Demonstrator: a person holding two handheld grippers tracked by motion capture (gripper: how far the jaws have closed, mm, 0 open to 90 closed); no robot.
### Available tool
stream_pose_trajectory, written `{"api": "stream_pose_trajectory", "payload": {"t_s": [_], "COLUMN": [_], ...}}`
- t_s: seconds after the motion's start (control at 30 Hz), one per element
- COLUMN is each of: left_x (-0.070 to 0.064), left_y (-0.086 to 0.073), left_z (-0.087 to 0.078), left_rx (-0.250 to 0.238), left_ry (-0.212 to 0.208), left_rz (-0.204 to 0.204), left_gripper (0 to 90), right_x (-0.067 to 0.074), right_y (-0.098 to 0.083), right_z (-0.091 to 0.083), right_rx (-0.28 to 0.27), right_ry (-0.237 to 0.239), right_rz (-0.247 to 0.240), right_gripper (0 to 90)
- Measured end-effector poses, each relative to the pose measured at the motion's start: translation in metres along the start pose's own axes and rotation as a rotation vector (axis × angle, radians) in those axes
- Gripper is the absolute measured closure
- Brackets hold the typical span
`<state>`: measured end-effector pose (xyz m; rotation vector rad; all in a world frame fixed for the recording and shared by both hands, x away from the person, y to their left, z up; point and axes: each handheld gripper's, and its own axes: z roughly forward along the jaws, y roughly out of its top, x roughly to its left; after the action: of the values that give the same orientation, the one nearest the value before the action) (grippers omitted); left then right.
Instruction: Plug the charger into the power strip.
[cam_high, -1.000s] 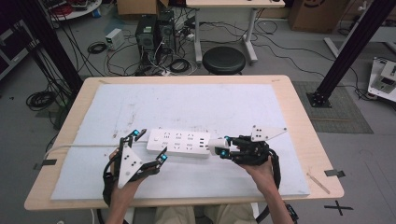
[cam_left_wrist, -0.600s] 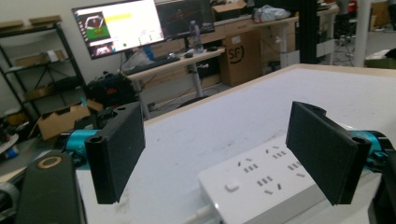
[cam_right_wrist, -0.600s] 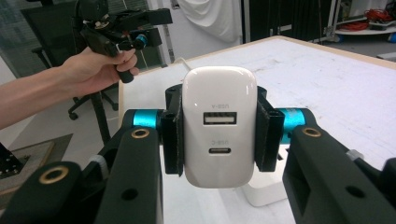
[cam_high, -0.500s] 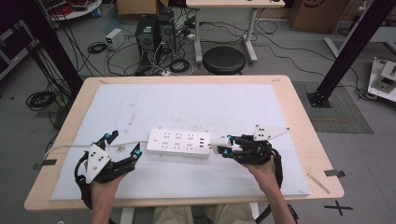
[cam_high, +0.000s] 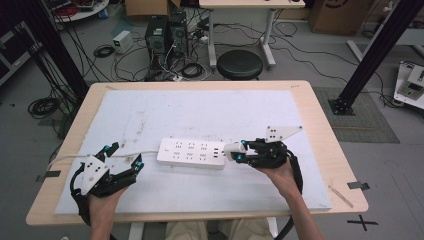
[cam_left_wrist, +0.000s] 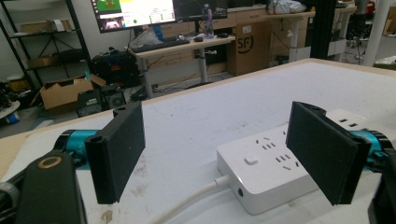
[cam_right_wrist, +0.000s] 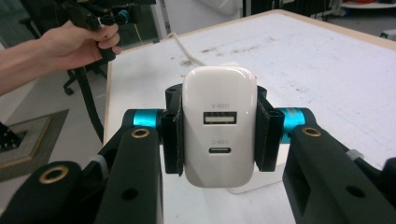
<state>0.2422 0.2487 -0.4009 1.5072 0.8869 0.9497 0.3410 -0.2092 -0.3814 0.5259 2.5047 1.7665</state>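
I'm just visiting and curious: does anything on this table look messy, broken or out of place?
Nothing is broken or spilled. The white mat carries dark smudges and scuff marks behind the power strip; the strip lies flat and looks intact.

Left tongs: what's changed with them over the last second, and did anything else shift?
The left tongs backed away from the power strip toward the table's left edge, open and empty. The right tongs stayed clamped on the white charger at the strip's right end; the strip stayed put.

We see even, soft overhead light and only faint shadows on the table (cam_high: 320, 150); the high view is low in detail and slightly grainy; the left gripper view blurs its near jaws; the white charger (cam_right_wrist: 219, 126) looks sharp, with mild glare.
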Motion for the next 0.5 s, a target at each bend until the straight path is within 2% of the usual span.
{"api": "stream_pose_trajectory", "payload": {"t_s": [0.23,0.3,0.5], "left_x": [0.003,0.005,0.008], "left_y": [-0.001,-0.002,-0.005], "left_z": [-0.005,-0.009,-0.015], "left_rx": [0.006,0.008,0.017], "left_ry": [0.006,0.012,0.019], "left_rz": [-0.004,-0.008,-0.018], "left_gripper": [19.7,19.7,19.7], "right_x": [-0.010,-0.016,-0.024], "right_y": [0.013,0.023,0.042], "right_z": [0.011,0.021,0.041], "right_rx": [0.073,0.142,0.268], "right_ry": [-0.002,0.006,0.004], "right_rz": [-0.017,-0.030,-0.089], "right_gripper": [63.1,63.2,63.3]}}
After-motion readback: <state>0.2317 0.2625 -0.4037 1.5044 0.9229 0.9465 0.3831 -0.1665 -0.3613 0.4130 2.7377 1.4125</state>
